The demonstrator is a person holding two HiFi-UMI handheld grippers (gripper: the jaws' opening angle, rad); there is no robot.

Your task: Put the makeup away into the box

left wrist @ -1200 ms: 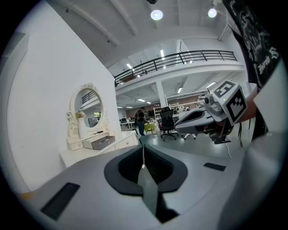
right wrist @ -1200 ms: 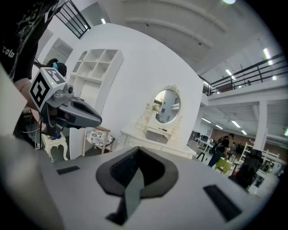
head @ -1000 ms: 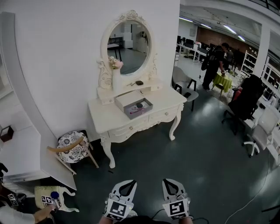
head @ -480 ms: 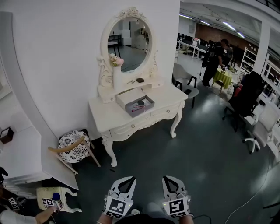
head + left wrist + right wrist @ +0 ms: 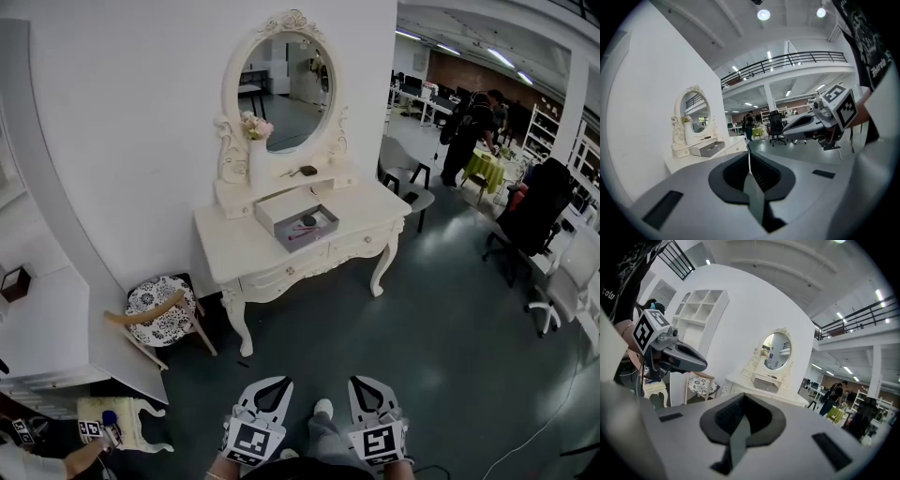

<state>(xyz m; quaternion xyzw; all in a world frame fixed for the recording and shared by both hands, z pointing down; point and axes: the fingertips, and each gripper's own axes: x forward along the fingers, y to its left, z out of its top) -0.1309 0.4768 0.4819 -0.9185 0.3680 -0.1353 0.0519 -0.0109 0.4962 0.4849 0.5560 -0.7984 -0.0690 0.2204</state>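
Both grippers shut and empty, held low over open floor, well short of the desk.

The left gripper (image 5: 270, 386) and right gripper (image 5: 367, 386) sit side by side at the bottom of the head view, each with its jaws pressed together on nothing. The dark floor (image 5: 422, 319) between them and the white desk (image 5: 246, 258) lies bare. A patterned chair (image 5: 159, 305) stands just left of the desk, a small white stool (image 5: 117, 417) sits at the lower left, and office chairs (image 5: 534, 211) stand well off to the right. The grey box (image 5: 319, 228) lies open near the desk's front edge with a dark round piece (image 5: 308, 220) and a pink stick (image 5: 300, 234) in it; another dark makeup item (image 5: 302, 171) rests on the shelf under the mirror (image 5: 281, 89). Compared with a second ago, the desk sits slightly further right in view, a shoe (image 5: 322, 410) now shows between the grippers, and both sets of jaws are unchanged.
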